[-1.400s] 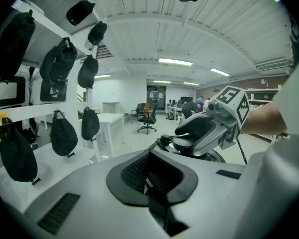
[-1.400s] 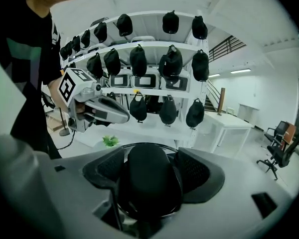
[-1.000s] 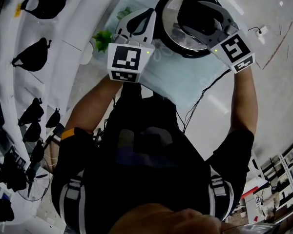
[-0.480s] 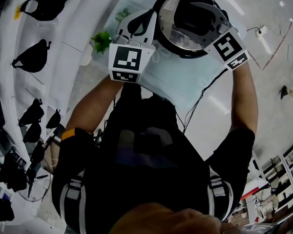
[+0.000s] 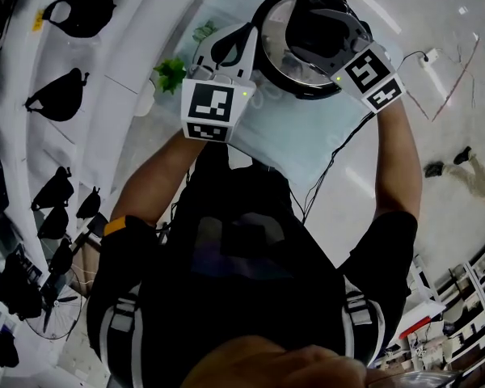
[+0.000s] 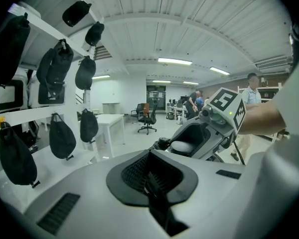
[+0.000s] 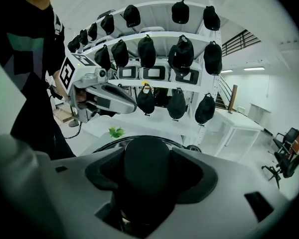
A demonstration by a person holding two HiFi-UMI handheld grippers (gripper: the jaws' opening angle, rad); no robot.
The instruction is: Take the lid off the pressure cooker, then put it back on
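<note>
Closing in just now on the lid's black knob (image 7: 148, 156), the right hand-held gripper (image 7: 149, 176) appears to pinch it between its jaws, likely to lift the lid (image 5: 279, 31) off the pressure cooker (image 5: 303, 89) standing on the surface (image 5: 307, 140). The left hand-held gripper (image 6: 152, 183), jaws narrow and empty, hovers just beside the pot, perhaps to steady it.

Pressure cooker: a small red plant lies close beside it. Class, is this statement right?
Not quite. The plant is green, not red. It does lie close beside the pressure cooker. The head view shows this, and the right gripper view confirms the green leaves.
</note>
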